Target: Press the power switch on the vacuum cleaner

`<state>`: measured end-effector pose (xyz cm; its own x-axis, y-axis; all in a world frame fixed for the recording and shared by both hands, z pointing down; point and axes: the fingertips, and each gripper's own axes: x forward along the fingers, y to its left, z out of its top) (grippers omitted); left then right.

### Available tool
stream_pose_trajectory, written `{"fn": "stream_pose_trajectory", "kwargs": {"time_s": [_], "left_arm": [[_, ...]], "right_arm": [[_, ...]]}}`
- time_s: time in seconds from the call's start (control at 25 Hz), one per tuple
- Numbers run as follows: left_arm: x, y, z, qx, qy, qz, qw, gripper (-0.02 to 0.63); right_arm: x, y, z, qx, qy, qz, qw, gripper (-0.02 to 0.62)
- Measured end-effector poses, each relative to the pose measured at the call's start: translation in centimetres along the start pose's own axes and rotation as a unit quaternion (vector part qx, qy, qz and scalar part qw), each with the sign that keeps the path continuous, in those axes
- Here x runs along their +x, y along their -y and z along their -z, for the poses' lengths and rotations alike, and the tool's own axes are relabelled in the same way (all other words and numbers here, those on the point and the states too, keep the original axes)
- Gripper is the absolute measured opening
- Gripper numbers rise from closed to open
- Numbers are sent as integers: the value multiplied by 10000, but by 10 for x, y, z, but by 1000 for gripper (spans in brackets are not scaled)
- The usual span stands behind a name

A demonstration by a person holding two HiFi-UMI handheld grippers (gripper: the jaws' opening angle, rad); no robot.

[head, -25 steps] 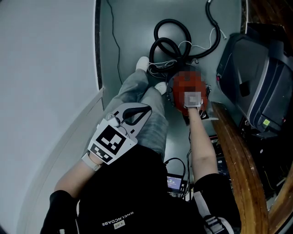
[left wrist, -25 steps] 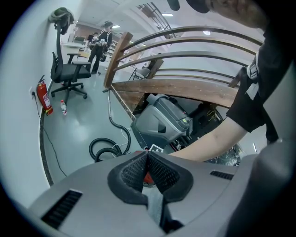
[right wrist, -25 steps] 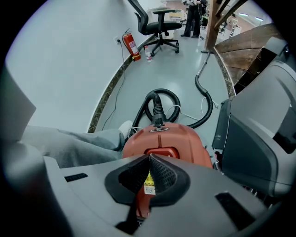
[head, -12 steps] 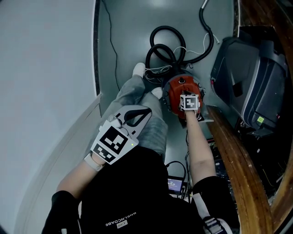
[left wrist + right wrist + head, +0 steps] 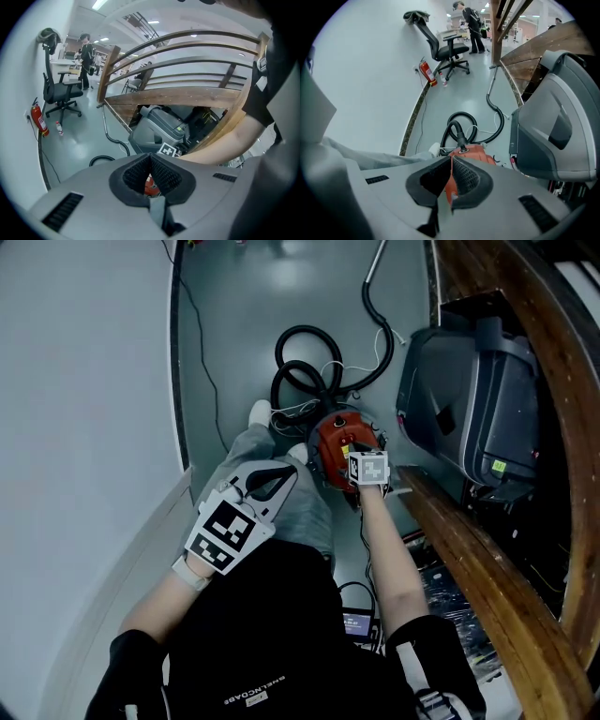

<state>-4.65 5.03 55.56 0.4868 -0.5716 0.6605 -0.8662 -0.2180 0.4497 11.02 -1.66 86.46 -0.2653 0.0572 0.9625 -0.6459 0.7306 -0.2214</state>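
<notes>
Down on the grey-green floor (image 5: pixel 253 296) sits the vacuum (image 5: pixel 330 439), a small rounded red body just beside the person's feet, with a black hose (image 5: pixel 457 127) rising from its top and coiling behind it, and a thin white cord (image 5: pixel 323 371) trailing over the coil. The right gripper (image 5: pixel 451 160) reaches down to the vacuum's near edge, its jaw tips pressed together with nothing between them; the red shell shows just beyond them, though whether they touch it I cannot tell. The left gripper (image 5: pixel 150 157) is held up near the person's waist, well apart from the vacuum, jaws likewise closed and empty. A big grey machine (image 5: pixel 469 399) stands to the right of the vacuum, tucked under a curved wooden rail (image 5: pixel 469 559). A white wall (image 5: pixel 84 381) curves along the left. Farther down the room stand a black office chair (image 5: pixel 447 47), a red fire extinguisher (image 5: pixel 426 72) against the wall, and a person (image 5: pixel 471 18) at a desk.
</notes>
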Motion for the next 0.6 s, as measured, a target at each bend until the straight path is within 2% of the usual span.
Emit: {"fn": "stream_pose_trajectory", "kwargs": {"time_s": [0.36, 0.6], "left_arm": [[-6, 25, -31, 381, 86, 289, 9988, 15], [-14, 35, -58, 831, 146, 454, 9954, 15]], "right_arm": [[-103, -20, -31, 315, 756, -71, 9966, 28], [-179, -36, -49, 669, 1396, -200, 9877, 28]]}}
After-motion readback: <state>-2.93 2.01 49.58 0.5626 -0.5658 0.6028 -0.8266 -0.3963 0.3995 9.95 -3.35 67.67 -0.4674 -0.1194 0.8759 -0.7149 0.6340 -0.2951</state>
